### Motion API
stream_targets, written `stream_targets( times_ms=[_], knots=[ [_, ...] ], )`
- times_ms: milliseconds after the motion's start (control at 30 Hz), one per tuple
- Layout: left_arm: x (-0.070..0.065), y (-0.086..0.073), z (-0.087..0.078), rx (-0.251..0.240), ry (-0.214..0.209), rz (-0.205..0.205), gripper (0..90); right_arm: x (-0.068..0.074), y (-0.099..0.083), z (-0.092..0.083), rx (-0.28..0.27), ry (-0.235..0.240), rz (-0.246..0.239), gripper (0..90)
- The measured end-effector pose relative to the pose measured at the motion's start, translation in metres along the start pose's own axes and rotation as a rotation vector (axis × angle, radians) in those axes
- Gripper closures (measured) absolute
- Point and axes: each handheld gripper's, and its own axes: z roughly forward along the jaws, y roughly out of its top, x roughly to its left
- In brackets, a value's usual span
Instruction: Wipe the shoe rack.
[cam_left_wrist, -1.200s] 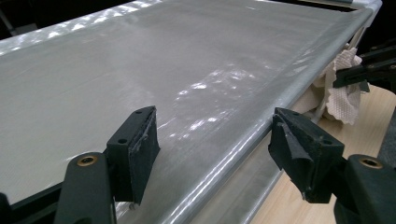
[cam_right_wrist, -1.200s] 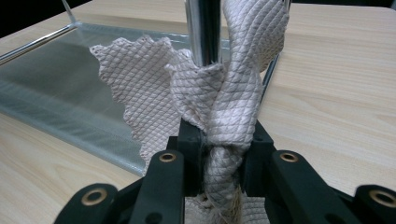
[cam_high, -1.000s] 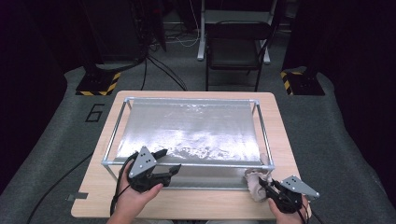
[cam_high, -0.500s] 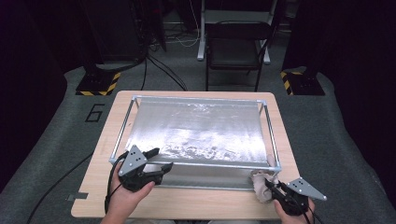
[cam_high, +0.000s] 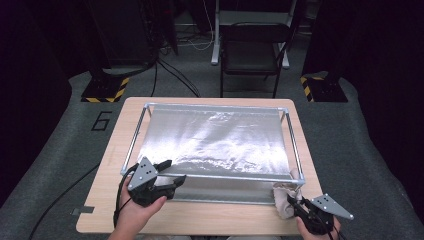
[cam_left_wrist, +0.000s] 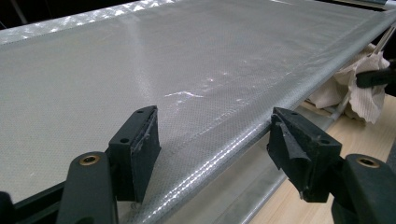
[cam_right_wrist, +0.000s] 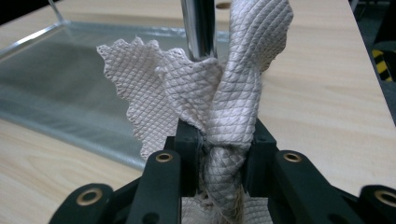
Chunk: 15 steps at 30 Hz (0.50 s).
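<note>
A metal-tube frame (cam_high: 215, 176) with a silvery sheet (cam_high: 215, 135) stretched over it stands on the wooden table (cam_high: 210, 217). My left gripper (cam_high: 175, 171) is open at the frame's near left; its jaws straddle the sheet's near edge (cam_left_wrist: 212, 140) without touching it. My right gripper (cam_high: 295, 202) is at the near right corner, shut on a bunched white waffle cloth (cam_right_wrist: 233, 93) beside the frame's upright leg (cam_right_wrist: 198, 28). Its jaws have just been opening a little, with the cloth still pinched between them. That cloth (cam_left_wrist: 359, 88) also lies past the sheet's corner in the left gripper view.
A dark folding chair (cam_high: 252, 55) stands on the floor beyond the table. Yellow-black striped stand bases (cam_high: 102, 92) sit at the far left and far right. A cable trails off the table's left side. Bare wood runs along the table's near edge.
Both hands have barely shifted. The right gripper with the cloth sits slightly nearer the table's near edge than a second ago.
</note>
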Motion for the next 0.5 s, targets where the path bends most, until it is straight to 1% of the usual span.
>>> stream_targets(
  times_ms=[33,67,100,133,167,233,267,300,333,433,467,500],
  knots=[
    [0.000,-0.001,0.000,-0.004,0.001,0.004,33.6,0.000,-0.006,-0.001,0.023,-0.006,-0.007,71.9],
    [0.000,-0.001,0.000,-0.004,0.000,0.008,33.7,-0.001,-0.009,0.000,0.024,-0.018,-0.010,72.8],
    [0.000,-0.001,0.000,-0.004,0.000,0.008,33.7,-0.001,-0.009,0.000,0.024,-0.018,-0.010,72.8],
    [0.000,-0.001,0.000,-0.005,-0.002,0.012,33.7,0.000,-0.013,0.001,0.037,-0.018,-0.005,73.9],
    [0.000,-0.001,0.000,0.000,-0.002,0.010,33.7,0.001,-0.018,0.002,0.059,-0.029,-0.006,76.5],
    [0.000,-0.001,0.000,-0.003,0.000,0.011,33.7,0.002,-0.020,0.002,0.062,-0.034,-0.001,77.6],
    [0.000,-0.001,0.000,-0.002,0.001,0.011,33.7,0.003,-0.023,0.003,0.031,-0.051,0.007,78.4],
    [0.000,-0.001,0.000,-0.001,0.000,0.011,33.7,0.002,-0.023,0.000,0.074,-0.023,0.007,78.8],
    [0.000,-0.001,0.000,-0.001,0.000,0.011,33.7,0.003,-0.025,-0.002,0.078,-0.016,0.004,79.1],
    [0.000,-0.001,0.000,-0.004,0.000,0.010,33.8,0.005,-0.026,-0.002,0.079,-0.024,0.003,79.4],
    [0.000,-0.001,0.000,-0.006,-0.001,0.011,33.8,0.006,-0.026,-0.002,0.082,-0.015,0.006,79.5],
    [0.000,-0.002,0.000,-0.004,-0.003,0.007,33.7,0.008,-0.028,0.001,0.041,-0.049,0.012,79.6]
  ],
)
